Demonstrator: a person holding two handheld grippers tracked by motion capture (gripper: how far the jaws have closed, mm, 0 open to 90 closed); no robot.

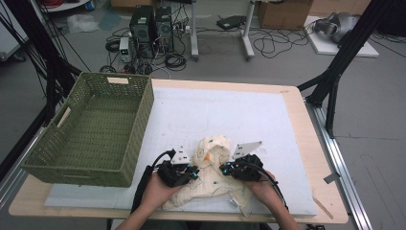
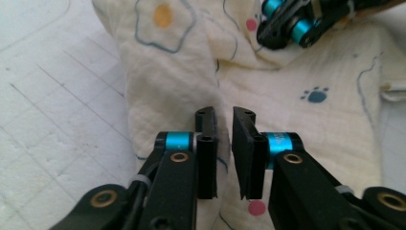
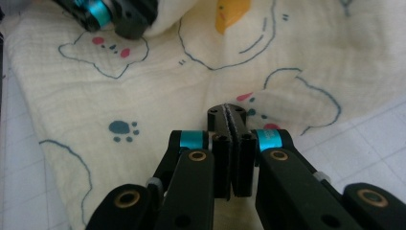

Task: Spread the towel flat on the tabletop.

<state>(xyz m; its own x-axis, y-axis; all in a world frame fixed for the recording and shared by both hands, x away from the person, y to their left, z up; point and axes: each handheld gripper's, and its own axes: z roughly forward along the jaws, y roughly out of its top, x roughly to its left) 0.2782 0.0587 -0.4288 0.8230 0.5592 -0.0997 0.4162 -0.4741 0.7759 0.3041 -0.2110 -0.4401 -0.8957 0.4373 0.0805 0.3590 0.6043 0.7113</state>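
We saw a wooden worktop (image 1: 313,143) covered by a white gridded mat (image 1: 230,115), with a green woven basket (image 1: 91,129) sitting at its left edge. A cream cloth (image 1: 210,184) printed with bears, paw marks and eggs lay crumpled near the front edge, at the middle. The left claw (image 1: 194,171) rested on the cloth's left part, its jaws a narrow gap apart over a raised fold (image 2: 172,91), gripping nothing we could make out. The right claw (image 1: 224,168) sat on the cloth's right part, jaws pressed together on a thin pinch of the fabric (image 3: 231,111). Beyond the worktop the grey floor (image 1: 287,62) held computer towers (image 1: 152,24), tangled cables (image 1: 273,45), a cardboard box (image 1: 285,12) and black frame legs (image 1: 335,72).
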